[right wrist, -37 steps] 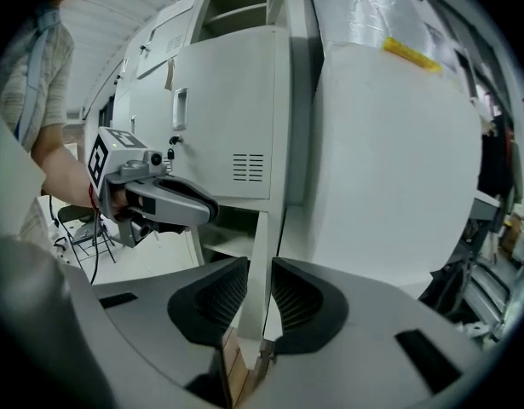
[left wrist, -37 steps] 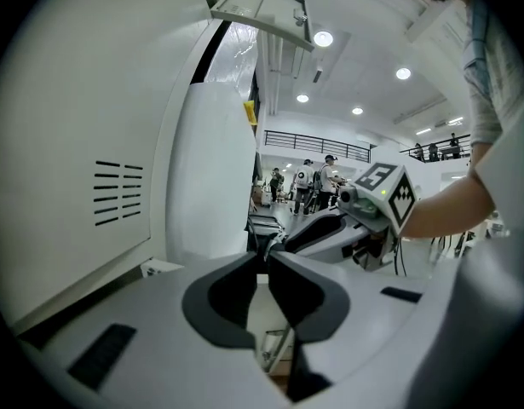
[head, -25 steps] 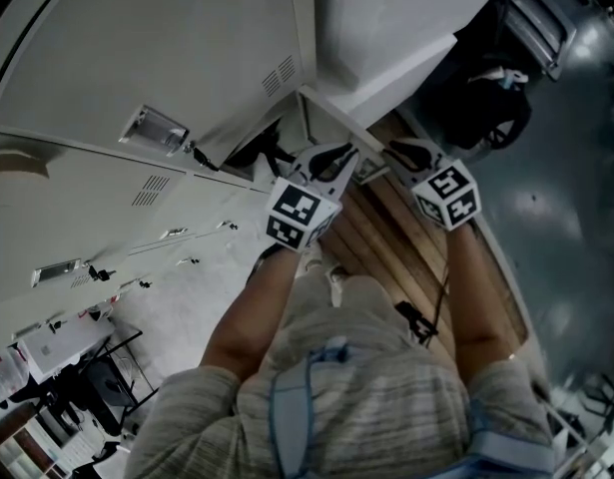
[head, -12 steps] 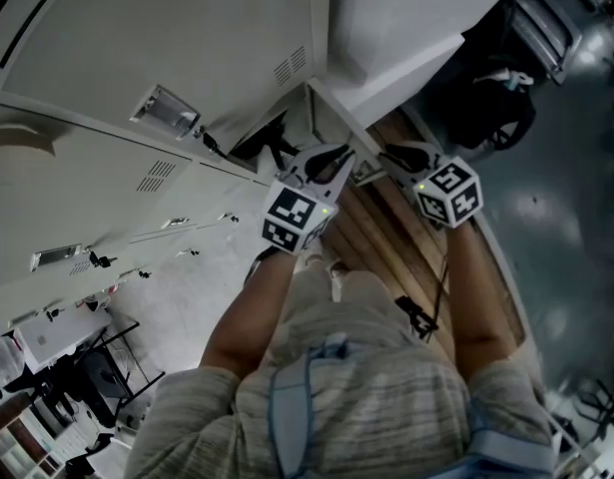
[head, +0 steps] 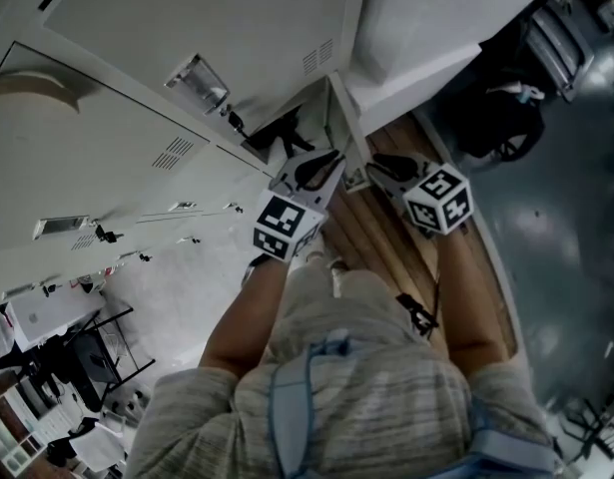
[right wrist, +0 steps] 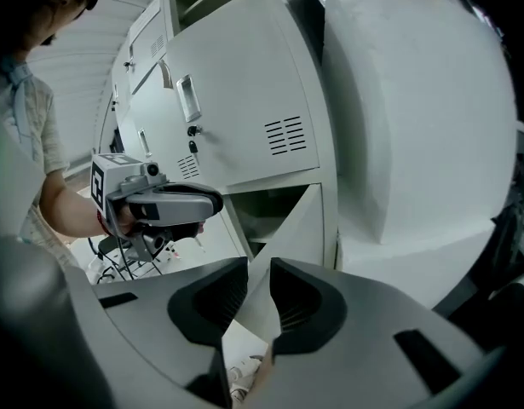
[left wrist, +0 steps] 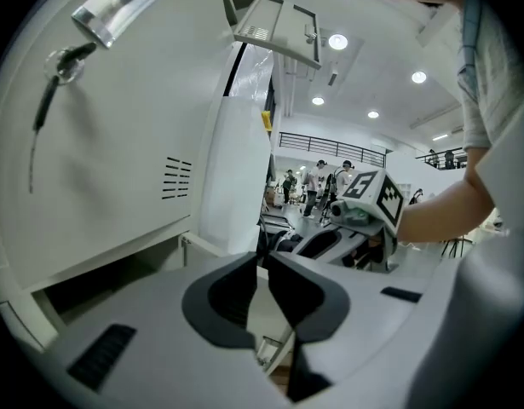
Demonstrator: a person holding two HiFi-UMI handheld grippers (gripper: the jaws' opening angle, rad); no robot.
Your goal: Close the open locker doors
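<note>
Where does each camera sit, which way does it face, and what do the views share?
Head view: on the person's head, facing steeply down the locker fronts; shows torso, both forearms, left gripper, right gripper flanking the open locker door.
Left gripper view: rides that gripper, looking past its narrowly parted jaws at the right gripper; right forearm shows.
Right gripper view: rides that gripper, facing the locker fronts; left forearm shows.
Shared: each gripper view sees the other gripper; head and right gripper views show the open door.
</note>
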